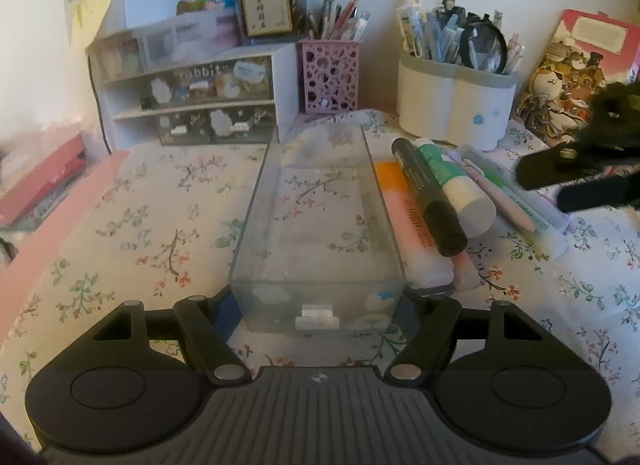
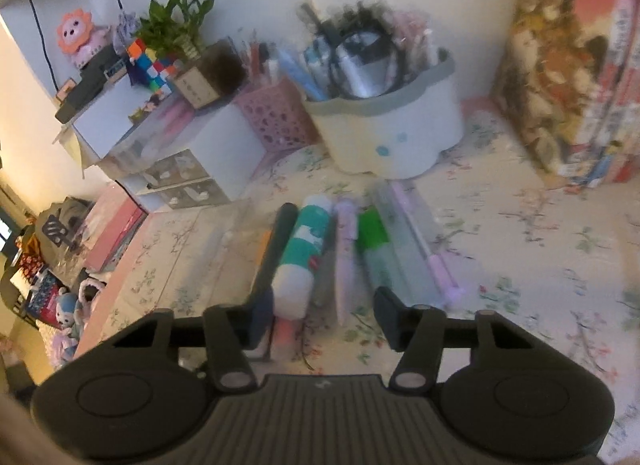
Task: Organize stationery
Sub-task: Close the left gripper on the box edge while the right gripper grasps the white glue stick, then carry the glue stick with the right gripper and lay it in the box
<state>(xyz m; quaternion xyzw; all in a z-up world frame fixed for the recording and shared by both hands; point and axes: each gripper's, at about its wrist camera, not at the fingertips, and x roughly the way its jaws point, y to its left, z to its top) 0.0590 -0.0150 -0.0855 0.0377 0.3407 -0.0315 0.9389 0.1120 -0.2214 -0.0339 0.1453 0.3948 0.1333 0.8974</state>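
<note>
A long clear plastic drawer (image 1: 320, 225) lies empty on the floral cloth in the left wrist view. My left gripper (image 1: 320, 309) is shut on its near end, one finger on each side wall. To the drawer's right lies a row of stationery: an orange highlighter (image 1: 404, 225), a black marker (image 1: 428, 201), a green-and-white glue stick (image 1: 452, 185) and a pink pen (image 1: 500, 197). My right gripper (image 2: 324, 317) hovers open over the near ends of the glue stick (image 2: 304, 257) and pink pen (image 2: 345, 265). Its pads touch neither. The same gripper (image 1: 568, 185) shows at the right edge.
A white drawer unit (image 1: 192, 97), a pink perforated pen cup (image 1: 330, 73) and a white holder (image 1: 452, 105) full of pens line the back. Books (image 1: 572, 77) lean at the right. A green highlighter (image 2: 372, 241) and purple pen (image 2: 432, 261) lie right of the row.
</note>
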